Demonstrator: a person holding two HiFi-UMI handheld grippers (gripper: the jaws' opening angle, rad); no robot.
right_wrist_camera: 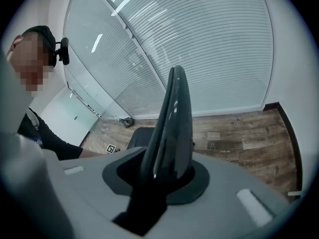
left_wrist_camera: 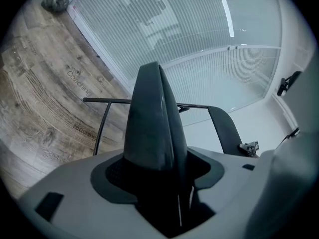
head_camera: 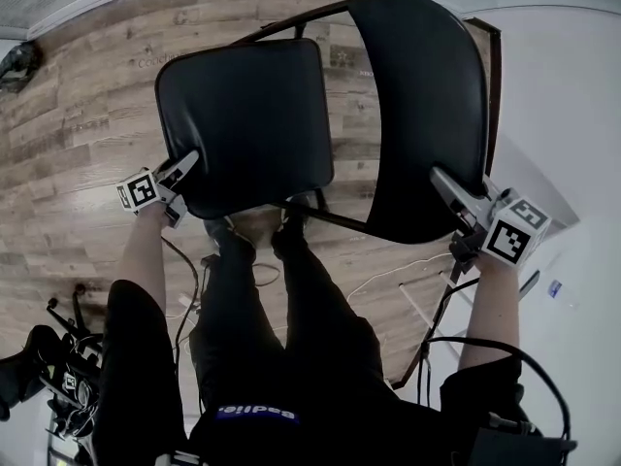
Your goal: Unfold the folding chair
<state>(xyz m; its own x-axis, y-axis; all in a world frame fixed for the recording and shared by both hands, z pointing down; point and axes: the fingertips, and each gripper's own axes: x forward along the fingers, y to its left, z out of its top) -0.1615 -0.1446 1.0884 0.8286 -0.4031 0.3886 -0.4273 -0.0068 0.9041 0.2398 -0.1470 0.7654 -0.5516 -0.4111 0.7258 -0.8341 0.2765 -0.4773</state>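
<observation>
A black folding chair stands on the wood floor in front of me, its padded seat point(head_camera: 243, 124) at the left and its curved backrest point(head_camera: 427, 115) at the right. My left gripper point(head_camera: 184, 170) is at the seat's near left corner. In the left gripper view the seat's edge point(left_wrist_camera: 152, 118) stands edge-on deep between the jaws, which are shut on it. My right gripper point(head_camera: 448, 190) holds the backrest's near edge. In the right gripper view the backrest point(right_wrist_camera: 174, 113) rises thin between the closed jaws, with the seat point(right_wrist_camera: 142, 136) beyond it.
The person's legs point(head_camera: 281, 318) stand close against the chair's near side. Cables point(head_camera: 427, 270) trail on the floor at the right and dark gear point(head_camera: 58, 357) lies at the lower left. A white wall point(head_camera: 572, 105) is at the right. A glass wall with blinds point(left_wrist_camera: 199, 34) lies beyond the chair.
</observation>
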